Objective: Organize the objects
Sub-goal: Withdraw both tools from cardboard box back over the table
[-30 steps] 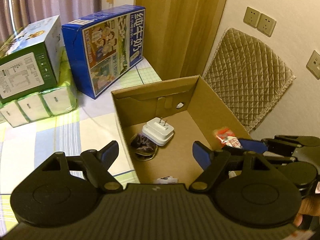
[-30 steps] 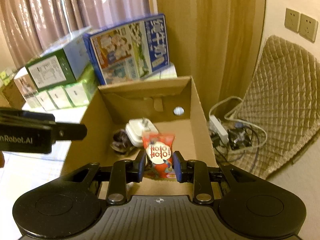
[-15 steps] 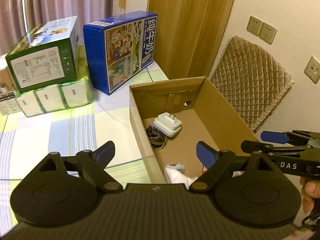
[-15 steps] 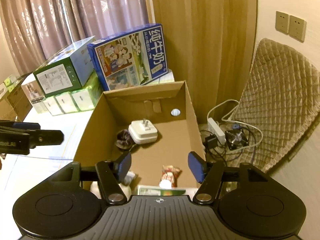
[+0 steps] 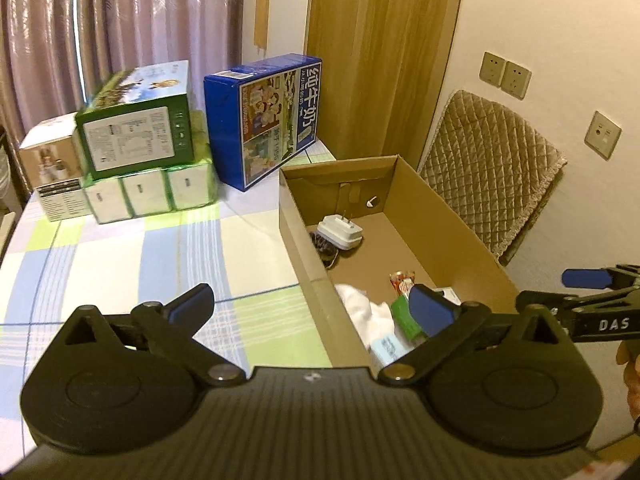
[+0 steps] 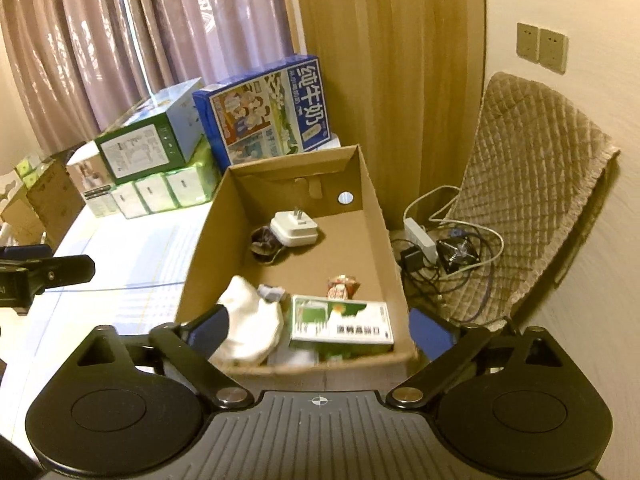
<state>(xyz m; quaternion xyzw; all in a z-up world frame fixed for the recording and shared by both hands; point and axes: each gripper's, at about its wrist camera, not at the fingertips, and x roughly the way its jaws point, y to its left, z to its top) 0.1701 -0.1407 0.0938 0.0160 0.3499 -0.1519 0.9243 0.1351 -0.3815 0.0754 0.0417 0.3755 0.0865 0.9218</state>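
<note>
Right wrist view: right tongs spread, empty, above cardboard box. Snack packet lies just ahead inside; light, crinkly, likely slippery, so pinch its flat middle. Left tongs spread too.

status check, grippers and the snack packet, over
Left gripper open, empty. Right gripper open, empty. Small red snack packet lies in the brown cardboard box, beside the green-and-white carton. Nothing in the way.

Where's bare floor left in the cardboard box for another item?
Free: the middle strip of the cardboard box, between the white charger and the red snack packet, toward the right wall. Crowded: the near end, with white cloth and green-white box.
</note>
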